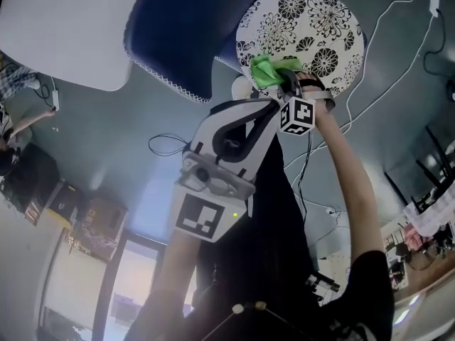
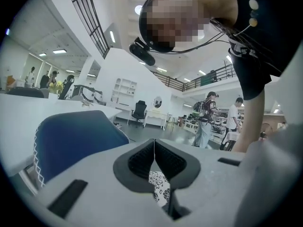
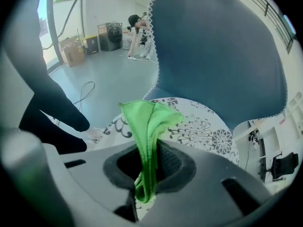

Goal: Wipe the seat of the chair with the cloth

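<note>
Left gripper: nearest your head camera, marker cube toward you. Jaws together, nothing between the pads. It points at the near rim of the seat, just beside the right gripper. It looks parked as the idle one, so it doesn't block the wipe path.
Right gripper: jaws clamped on the bright green microfibre cloth. Your grip sits on a bunched fold, so a loose flap stands out ahead of the tips. That flap is your working face.
Cloth position: ahead of the right tips, over the near edge of the seat. Can't tell whether it touches the surface.
Seat: round white seat with black flower print, just beyond both sets of tips, most of it past the cloth.
Backrest: dark blue padded chair back with white stitched edge, beyond the seat from the right gripper, left of the left gripper's tips.
Step, my read: the wipe is at its start or at the near end of a stroke. You'd need to press the flap flat and sweep outward.
Containers: brown cardboard boxes, far left of the right gripper by the wall. Contents not visible.
</note>
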A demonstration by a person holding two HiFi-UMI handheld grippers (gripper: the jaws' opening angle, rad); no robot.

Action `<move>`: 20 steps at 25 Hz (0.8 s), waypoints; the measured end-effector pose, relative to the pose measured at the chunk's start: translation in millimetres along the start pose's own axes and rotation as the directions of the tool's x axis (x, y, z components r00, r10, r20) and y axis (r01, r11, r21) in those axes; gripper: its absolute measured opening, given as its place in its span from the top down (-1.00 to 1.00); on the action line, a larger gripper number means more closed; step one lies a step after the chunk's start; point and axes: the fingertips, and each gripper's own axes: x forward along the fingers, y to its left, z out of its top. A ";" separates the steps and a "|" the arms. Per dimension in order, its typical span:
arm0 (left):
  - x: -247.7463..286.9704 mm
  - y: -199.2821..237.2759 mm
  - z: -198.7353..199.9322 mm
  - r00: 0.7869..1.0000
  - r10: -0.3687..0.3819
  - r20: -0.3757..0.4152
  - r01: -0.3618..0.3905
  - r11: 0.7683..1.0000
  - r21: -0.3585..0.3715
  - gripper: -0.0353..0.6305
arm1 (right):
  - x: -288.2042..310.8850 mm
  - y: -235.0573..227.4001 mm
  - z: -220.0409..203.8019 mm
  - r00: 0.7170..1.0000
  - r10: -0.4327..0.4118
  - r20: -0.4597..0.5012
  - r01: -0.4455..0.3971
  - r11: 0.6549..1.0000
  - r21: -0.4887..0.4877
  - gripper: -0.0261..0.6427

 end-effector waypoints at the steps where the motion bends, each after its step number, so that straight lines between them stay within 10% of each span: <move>1: 1.0 1.2 0.6 1.000 0.003 0.003 -0.003 1.000 -0.002 0.87 | -2.2 10.1 -0.1 1.000 0.020 -0.002 -0.020 1.000 -0.002 0.77; 11: 3.8 7.9 0.1 1.000 0.013 0.008 -0.012 1.000 -0.017 0.87 | -27.4 83.6 7.5 0.988 0.153 0.010 -0.153 0.988 -0.026 0.77; 20: 10.1 6.8 0.4 1.000 0.009 0.012 -0.008 1.000 -0.028 0.87 | -35.3 -81.9 -2.5 0.980 -0.200 0.018 0.201 0.979 -0.038 0.77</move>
